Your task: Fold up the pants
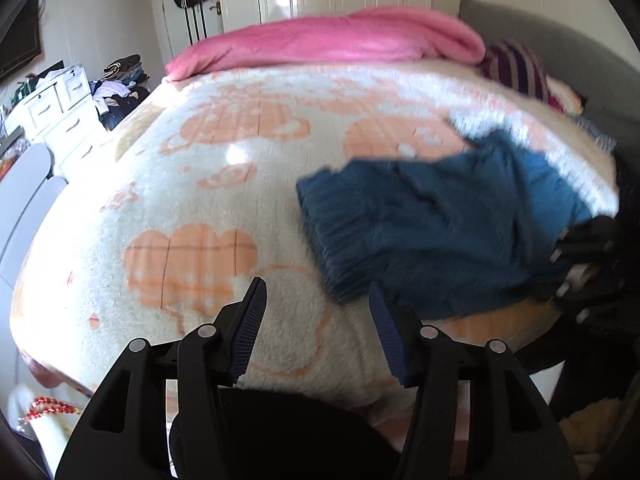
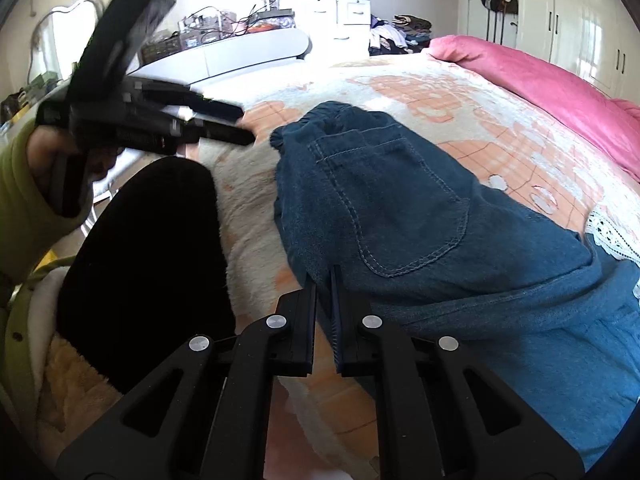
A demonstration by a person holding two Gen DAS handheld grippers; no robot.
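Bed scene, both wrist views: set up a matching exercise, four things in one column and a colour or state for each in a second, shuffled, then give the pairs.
Things:
1. pants
2. quilt
3. left gripper
4. right gripper

Colour or state:
A. pink, bunched at the far side of the bed
B. jaws apart, nothing between them
C. blue denim, lying on the blanket
D. jaws closed, tips at the edge of the denim

Pairs: 1-C, 2-A, 3-B, 4-D
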